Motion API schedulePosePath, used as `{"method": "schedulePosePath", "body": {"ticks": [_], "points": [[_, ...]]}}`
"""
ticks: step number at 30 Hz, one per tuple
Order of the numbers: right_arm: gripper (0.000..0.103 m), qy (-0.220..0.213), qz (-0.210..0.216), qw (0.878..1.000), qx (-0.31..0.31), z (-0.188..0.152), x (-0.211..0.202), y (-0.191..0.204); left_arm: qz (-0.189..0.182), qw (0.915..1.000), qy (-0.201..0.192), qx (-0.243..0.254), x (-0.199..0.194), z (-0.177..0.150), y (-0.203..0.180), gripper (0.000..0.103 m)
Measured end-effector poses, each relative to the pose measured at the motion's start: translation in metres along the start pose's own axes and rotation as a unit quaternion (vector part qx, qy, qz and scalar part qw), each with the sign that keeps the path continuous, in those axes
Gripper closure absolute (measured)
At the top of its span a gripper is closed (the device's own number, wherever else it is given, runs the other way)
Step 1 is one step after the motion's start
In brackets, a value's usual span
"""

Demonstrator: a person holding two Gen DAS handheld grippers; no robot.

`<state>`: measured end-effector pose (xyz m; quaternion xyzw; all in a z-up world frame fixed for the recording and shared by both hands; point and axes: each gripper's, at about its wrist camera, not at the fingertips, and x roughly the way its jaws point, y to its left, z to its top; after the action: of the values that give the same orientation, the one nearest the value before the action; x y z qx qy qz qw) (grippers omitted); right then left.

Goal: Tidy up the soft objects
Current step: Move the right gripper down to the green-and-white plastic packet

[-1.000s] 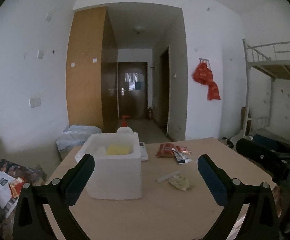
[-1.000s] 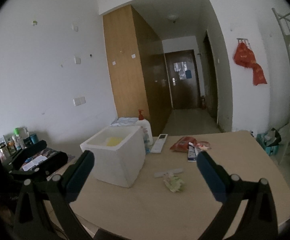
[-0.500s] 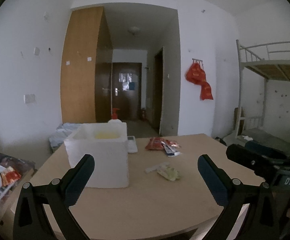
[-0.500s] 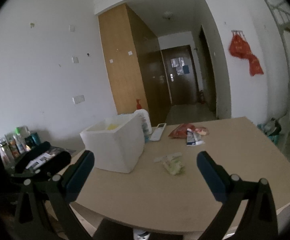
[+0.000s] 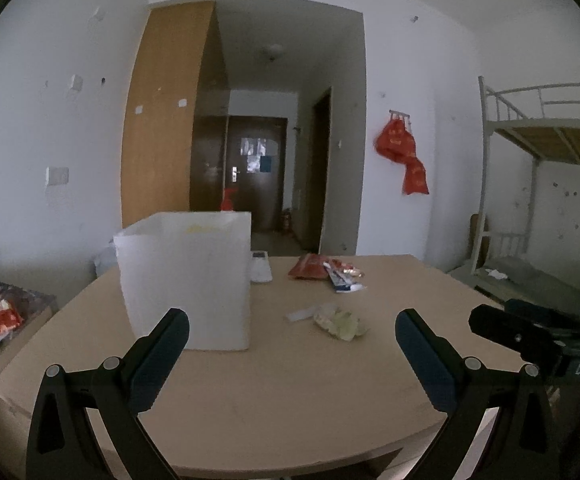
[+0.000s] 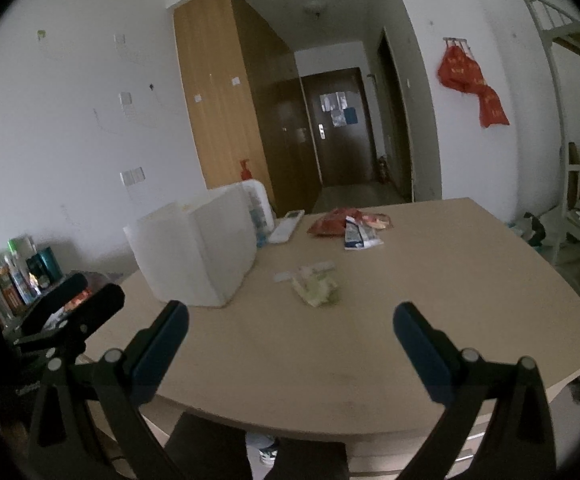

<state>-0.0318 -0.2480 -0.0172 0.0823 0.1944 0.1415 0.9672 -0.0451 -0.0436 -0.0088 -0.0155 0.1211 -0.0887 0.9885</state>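
Both claws pulled back fr table; left claw & right claw wide open, empty.

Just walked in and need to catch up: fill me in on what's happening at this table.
A person holds two handheld grippers over a wooden table, tidying soft objects. The left gripper and right gripper are both open and empty, touching nothing. A white foam box stands on the table with something yellow showing just inside its rim. A crumpled yellowish soft item lies loose beside the box, with snack packets and a remote farther back.
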Motion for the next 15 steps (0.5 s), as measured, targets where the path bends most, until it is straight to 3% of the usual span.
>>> {"method": "schedulePosePath", "body": {"ticks": [15], "points": [[0.000, 0.044, -0.025, 0.998, 0.024, -0.013, 0.039, -0.019, -0.002, 0.9989, 0.047, -0.011, 0.046, -0.029, 0.013, 0.000]]}}
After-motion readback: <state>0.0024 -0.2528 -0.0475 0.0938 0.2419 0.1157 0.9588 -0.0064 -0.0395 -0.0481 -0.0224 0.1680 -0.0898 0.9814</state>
